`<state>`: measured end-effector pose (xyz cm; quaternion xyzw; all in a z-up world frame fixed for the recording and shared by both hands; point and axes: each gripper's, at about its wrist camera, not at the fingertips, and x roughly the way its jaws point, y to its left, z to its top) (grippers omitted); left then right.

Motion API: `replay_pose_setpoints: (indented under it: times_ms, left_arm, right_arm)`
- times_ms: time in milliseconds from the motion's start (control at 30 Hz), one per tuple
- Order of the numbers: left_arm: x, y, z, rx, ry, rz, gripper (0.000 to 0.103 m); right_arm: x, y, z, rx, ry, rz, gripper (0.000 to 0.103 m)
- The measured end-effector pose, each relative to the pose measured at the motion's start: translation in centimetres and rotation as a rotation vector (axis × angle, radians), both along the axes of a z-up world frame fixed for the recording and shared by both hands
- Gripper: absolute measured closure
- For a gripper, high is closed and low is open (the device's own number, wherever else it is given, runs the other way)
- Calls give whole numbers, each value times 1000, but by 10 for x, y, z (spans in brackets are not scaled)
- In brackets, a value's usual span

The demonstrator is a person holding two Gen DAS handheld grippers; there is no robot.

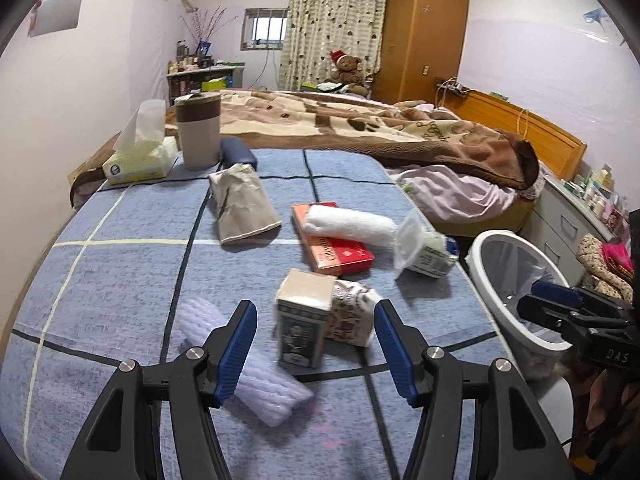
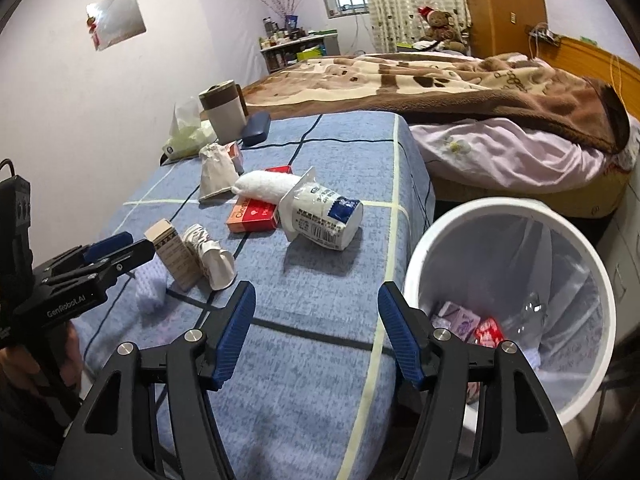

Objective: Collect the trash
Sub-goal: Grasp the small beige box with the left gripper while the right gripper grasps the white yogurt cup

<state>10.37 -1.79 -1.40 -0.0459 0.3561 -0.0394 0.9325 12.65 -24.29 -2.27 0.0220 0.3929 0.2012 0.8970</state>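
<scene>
Right now the left gripper (image 1: 314,346) hangs over the blue plaid cloth (image 1: 120,280) with its jaws spread wide and nothing between them. Just ahead, at twelve o'clock in the left view, a small box (image 1: 302,316) stands upright, and a crumpled paper cup (image 1: 352,314) lies touching it at three o'clock. A lavender roll (image 1: 248,376) lies under the left finger at about nine o'clock.

Further up the cloth sits a red box (image 1: 336,248) with a white roll (image 1: 348,222) lying across it. At two o'clock from the upright box lies a tipped yogurt cup (image 1: 426,250) — its lid peeled back. A flattened paper bag (image 1: 242,204) lies at eleven o'clock, with a tissue box (image 1: 138,160) and a tall mug (image 1: 198,132) well behind it.

The right gripper (image 2: 316,332) is likewise wide open and holds nothing. It hovers at the cloth's near edge, just beside the white bin (image 2: 432,248), which stands at three o'clock — in the right view a few wrappers lie at its bottom. The left gripper shows there at nine o'clock, near the upright box.
</scene>
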Motion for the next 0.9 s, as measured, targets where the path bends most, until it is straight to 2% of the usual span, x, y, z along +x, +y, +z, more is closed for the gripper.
replay_pose_setpoints:
  times_ms: [233,500,633,767,900]
  left_arm:
    - [17,3,-19,-11,51,-6,42]
    - [30,7,-33,-34,84,-15,43]
    - [35,11,-38,-52,103,-26,57]
    - [38,16,-41,-59,108,-31,65]
    - [37,19,-40,-57,101,-32,68]
  right_arm:
    - [23,3,-3,-44,-13,10,38]
    - [48,4,-16,-31,26,15,38]
    - [62,8,-21,-22,60,32,38]
    - [70,14,-28,-3,94,44,38]
    - [70,24,-30,-2,109,70,38]
